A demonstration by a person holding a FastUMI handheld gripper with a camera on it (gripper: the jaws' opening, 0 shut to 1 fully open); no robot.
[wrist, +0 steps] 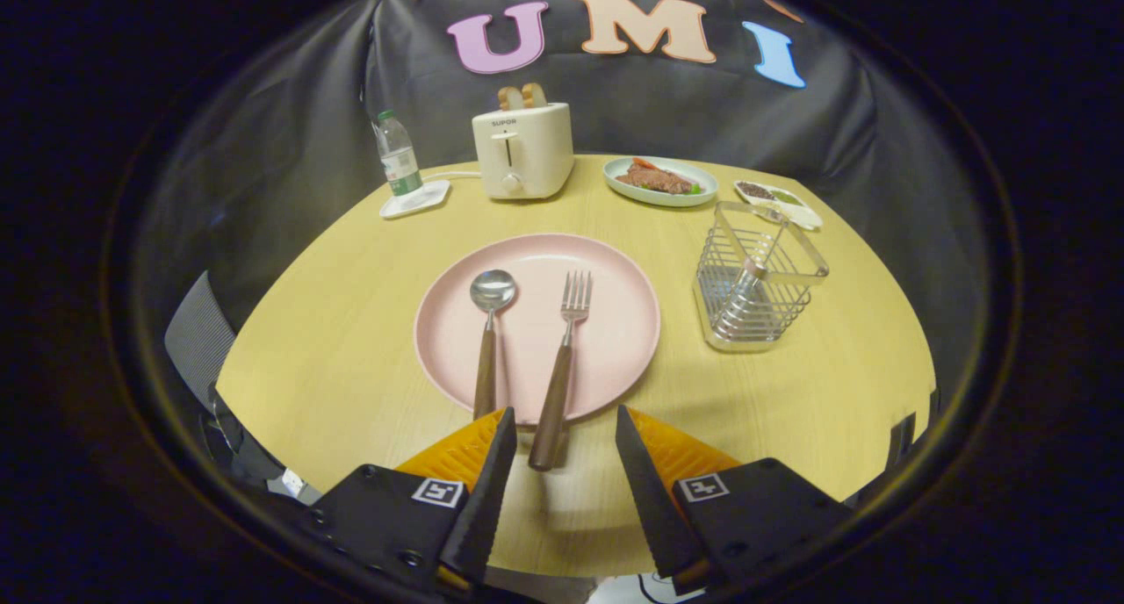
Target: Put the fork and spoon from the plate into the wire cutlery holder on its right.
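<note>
L to R on the pink plate (615,270): spoon (487,341), then fork (562,367), both w/ wooden handles pointing back at me, long axes running straight away. My gripper (562,442) hangs w/ fingers apart, gripping nothing; the fork's handle end sits between them. Wire cutlery holder (757,279) waits beside the plate, R.

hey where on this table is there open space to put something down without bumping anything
Bare tabletop lies left of the pink plate, below the water bottle. More lies in front of the wire cutlery holder. The back is crowded: toaster, food plate, small dish. The hand-held gripper is open around the fork handle, beside the spoon.
</note>
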